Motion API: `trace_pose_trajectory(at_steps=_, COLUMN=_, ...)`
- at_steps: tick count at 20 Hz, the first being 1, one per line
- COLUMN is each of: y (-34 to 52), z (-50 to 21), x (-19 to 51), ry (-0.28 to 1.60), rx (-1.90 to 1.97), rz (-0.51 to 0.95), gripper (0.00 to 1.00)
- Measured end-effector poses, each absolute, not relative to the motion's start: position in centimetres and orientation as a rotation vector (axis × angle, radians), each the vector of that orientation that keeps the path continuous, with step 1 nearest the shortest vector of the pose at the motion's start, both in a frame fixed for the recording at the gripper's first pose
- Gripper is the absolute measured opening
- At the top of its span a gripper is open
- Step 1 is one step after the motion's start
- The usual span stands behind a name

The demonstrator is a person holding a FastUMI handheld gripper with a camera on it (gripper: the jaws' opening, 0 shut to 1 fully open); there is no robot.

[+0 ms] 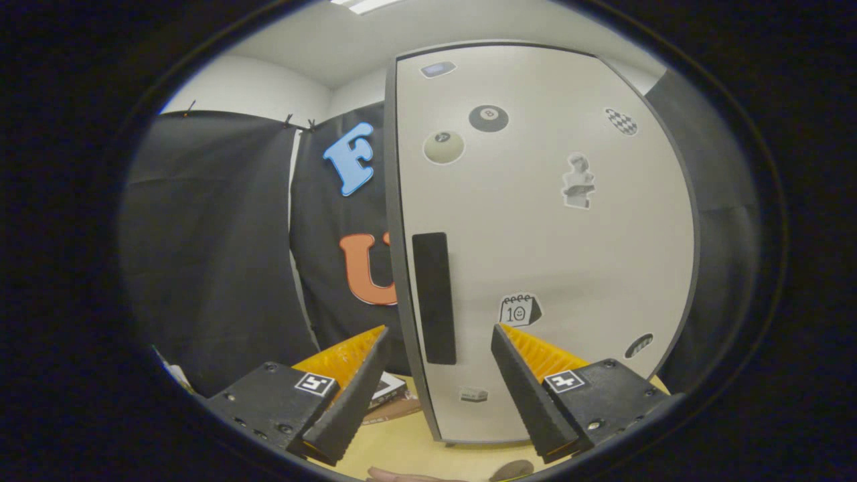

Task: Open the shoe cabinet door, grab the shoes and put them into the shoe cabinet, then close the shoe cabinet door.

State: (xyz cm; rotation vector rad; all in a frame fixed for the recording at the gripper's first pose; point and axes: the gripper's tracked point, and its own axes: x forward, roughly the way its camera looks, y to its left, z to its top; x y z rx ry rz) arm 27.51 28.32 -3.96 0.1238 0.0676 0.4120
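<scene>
The claw (438, 341) was spread wide, its two fingers (355, 375) apart and gripping nothing. The shoe cabinet (549, 254) stood upright on the worktop (408, 445), directly ahead of the claw at 12 o'clock and extending toward 1 o'clock. The shoe cabinet door (569, 268) was closed, its pale face turned toward the claw and carrying several stickers (520, 310). A dark vertical handle strip (434, 298) ran along the door's left edge, and its lower end lay in line with the gap between the fingertips, just beyond them; whether either finger touched the door could not be determined. The left finger sat at 7 o'clock from the handle strip and the right finger at 5 o'clock. Black cloth (214, 254) hung at 9 o'clock from the cabinet. A small flat object (388, 388) lay on the worktop beside the left finger, near the cabinet's lower left corner; its identity could not be determined.
</scene>
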Motion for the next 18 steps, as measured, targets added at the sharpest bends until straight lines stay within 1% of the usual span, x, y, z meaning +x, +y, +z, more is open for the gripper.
trace_pose_trajectory(at_steps=1, y=28.6, z=-4.0, x=28.4, ry=0.064, rx=0.117, rz=0.4, gripper=0.98)
trace_pose_trajectory(at_steps=3, y=29.0, z=-4.3, x=30.0, ry=0.061, rx=0.097, rz=0.369, gripper=0.92)
trace_pose_trajectory(at_steps=4, y=29.2, z=-4.8, x=30.5, ry=0.072, rx=0.089, rz=0.359, gripper=0.86)
trace_pose_trajectory(at_steps=5, y=29.3, z=-5.0, x=31.4, ry=0.076, rx=0.074, rz=0.34, gripper=0.79)
trace_pose_trajectory(at_steps=8, y=30.3, z=-5.0, x=31.9, ry=0.086, rx=0.084, rz=0.4, gripper=0.54)
trace_pose_trajectory(at_steps=10, y=29.9, z=-5.1, x=31.8, ry=0.101, rx=0.079, rz=0.391, gripper=0.34)
trace_pose_trajectory(at_steps=12, y=29.9, z=-5.2, x=31.5, ry=0.102, rx=0.083, rz=0.386, gripper=0.3)
trace_pose_trajectory(at_steps=15, y=29.6, z=-5.1, x=30.4, ry=0.103, rx=0.063, rz=0.382, gripper=0.3)
trace_pose_trajectory(at_steps=18, y=29.1, z=-4.9, x=28.3, ry=0.119, rx=0.059, rz=0.409, gripper=0.3)
